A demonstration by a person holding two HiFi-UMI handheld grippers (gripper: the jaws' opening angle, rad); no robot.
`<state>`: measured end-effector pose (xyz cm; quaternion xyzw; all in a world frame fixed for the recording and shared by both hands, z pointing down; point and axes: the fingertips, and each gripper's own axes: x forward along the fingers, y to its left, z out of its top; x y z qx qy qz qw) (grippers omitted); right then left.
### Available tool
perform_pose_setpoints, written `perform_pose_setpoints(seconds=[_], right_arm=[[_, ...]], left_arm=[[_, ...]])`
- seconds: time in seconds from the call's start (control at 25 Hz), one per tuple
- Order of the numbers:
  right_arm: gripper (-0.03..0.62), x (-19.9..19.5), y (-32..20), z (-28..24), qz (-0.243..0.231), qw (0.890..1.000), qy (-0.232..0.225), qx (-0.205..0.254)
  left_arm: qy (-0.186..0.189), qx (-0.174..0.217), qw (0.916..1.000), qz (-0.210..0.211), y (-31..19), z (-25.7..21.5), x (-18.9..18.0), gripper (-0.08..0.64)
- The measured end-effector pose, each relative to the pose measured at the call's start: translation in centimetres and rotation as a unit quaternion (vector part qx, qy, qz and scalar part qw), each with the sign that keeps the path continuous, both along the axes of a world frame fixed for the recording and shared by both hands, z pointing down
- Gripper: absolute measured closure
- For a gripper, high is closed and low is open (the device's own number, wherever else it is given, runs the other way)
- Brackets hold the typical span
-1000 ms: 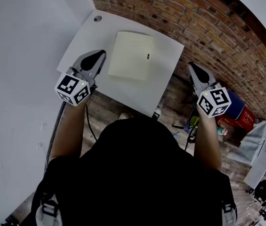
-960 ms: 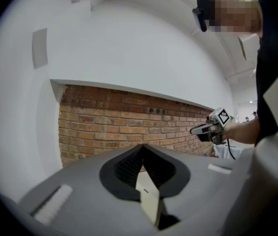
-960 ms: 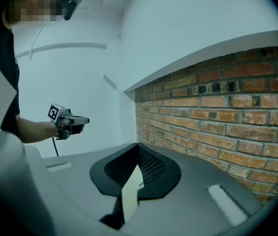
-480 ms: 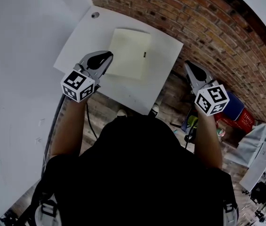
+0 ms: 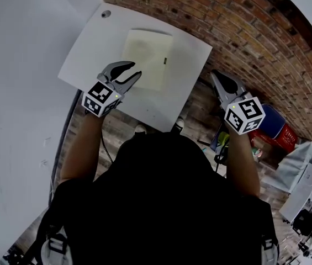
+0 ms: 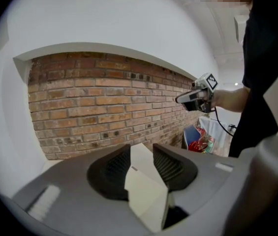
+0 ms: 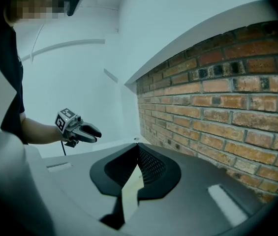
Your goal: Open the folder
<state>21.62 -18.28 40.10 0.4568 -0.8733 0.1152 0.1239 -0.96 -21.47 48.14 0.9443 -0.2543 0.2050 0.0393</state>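
Left jaws, head view: your left gripper [image 5: 137,70] stands partly open above the table [image 5: 86,57]. Its jaws have just been opening and grip nothing.
Folder, head view: the folder [image 5: 147,54] lies flat mid-table.
Right gripper, head view: your right gripper [image 5: 215,76] hangs off the table's right edge.
Left gripper view: the folder shows through the gap, untouched.
Right gripper view: jaw tips meet, empty.

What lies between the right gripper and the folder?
Nothing stands there: the head view shows only bare table between the right gripper and the folder.
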Motion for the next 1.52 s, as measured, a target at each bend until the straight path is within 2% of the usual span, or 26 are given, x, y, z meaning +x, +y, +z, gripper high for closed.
perform_pose_setpoints(seconds=[0.16, 0.4, 0.84, 1.08, 1.52], right_arm=[[0.591, 0.2, 0.1, 0.8, -0.001, 1.0, 0.003, -0.009], [0.591, 0.8, 0.2, 2.2, -0.001, 1.0, 0.004, -0.023], [0.591, 0.7, 0.3, 4.0, -0.009, 0.999, 0.003, -0.046], [0.591, 0.9, 0.4, 5.1, -0.01, 0.998, 0.005, -0.058], [0.591, 1.8, 0.3, 6.7, 0.002, 0.997, 0.01, -0.075]], left_arm=[[-0.01, -0.011, 0.9998, 0.011, 0.3, 1.5, 1.0, 0.391], [-0.073, -0.015, 0.9954, 0.06, 1.2, 5.7, 3.0, 0.325], [-0.155, -0.027, 0.9822, 0.102, 2.0, 12.1, 5.1, 0.225], [-0.204, -0.014, 0.9726, 0.111, 1.9, 15.6, 5.2, 0.213], [-0.268, 0.045, 0.9495, 0.156, 2.8, 20.3, 6.7, 0.199]])
